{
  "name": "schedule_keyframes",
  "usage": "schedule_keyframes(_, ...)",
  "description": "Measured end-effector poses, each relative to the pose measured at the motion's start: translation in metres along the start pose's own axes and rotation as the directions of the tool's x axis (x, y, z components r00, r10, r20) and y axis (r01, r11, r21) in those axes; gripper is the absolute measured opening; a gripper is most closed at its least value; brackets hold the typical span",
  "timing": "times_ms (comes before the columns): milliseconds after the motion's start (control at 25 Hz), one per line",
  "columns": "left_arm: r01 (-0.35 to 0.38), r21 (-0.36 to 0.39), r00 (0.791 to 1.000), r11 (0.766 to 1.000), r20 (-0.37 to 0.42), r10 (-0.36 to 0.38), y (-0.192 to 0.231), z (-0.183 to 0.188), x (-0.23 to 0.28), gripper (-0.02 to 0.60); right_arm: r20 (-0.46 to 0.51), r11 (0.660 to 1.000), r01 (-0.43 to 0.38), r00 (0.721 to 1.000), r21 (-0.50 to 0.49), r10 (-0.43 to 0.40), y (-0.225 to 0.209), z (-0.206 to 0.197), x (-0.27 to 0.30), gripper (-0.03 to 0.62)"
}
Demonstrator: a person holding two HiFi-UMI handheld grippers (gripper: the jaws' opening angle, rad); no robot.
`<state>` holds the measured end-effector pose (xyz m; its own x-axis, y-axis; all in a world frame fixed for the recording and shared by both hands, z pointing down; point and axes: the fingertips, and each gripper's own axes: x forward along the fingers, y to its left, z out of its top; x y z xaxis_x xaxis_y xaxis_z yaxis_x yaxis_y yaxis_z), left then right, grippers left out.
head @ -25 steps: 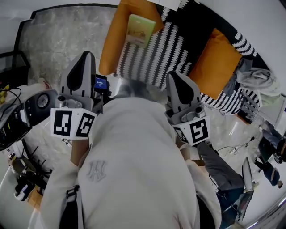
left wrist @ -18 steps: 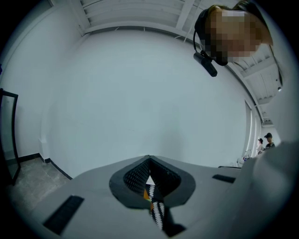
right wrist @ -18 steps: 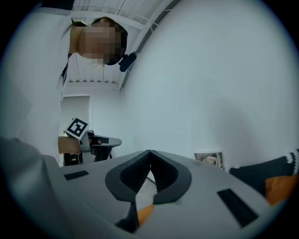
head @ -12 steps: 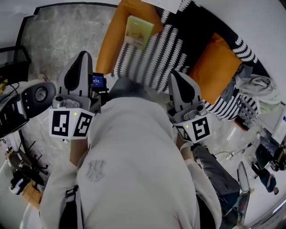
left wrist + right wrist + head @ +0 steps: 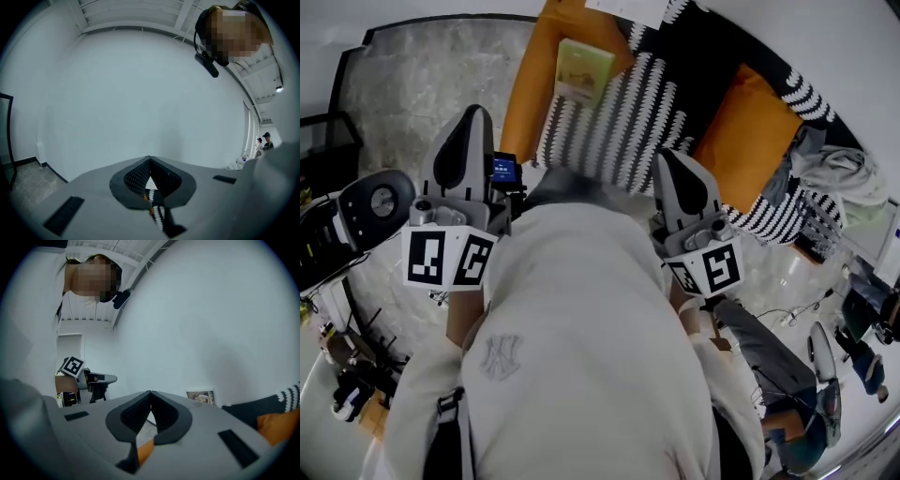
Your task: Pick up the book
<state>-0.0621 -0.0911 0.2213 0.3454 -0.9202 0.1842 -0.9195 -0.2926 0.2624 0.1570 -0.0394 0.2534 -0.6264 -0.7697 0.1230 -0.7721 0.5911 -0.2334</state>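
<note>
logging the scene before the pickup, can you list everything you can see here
book: 1, pale green, lying where the left orange cushion meets the throw
cushions: 2, orange, one at either side of the throw
throw: 1, black and white zigzag, between the cushions
clothes heap: 1, grey, at the right end
floor: grey marbled, upper left of the head view
picture: 1, small, against the white wall
sweatshirt: 1, pale grey, on the person
left gripper: 1, grey, jaws together, empty
right gripper: 1, grey, jaws together, empty
</note>
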Motion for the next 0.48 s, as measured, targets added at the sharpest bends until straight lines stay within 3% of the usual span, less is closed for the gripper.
schedule_keyframes(480,-0.024,-0.010,1.000,1.000,-0.012,0.024,0.058,0.004,0.009,0.009,-0.079,1.000,0.005,0.997,0.009,-0.005,0.007,-0.013,0.056,0.018)
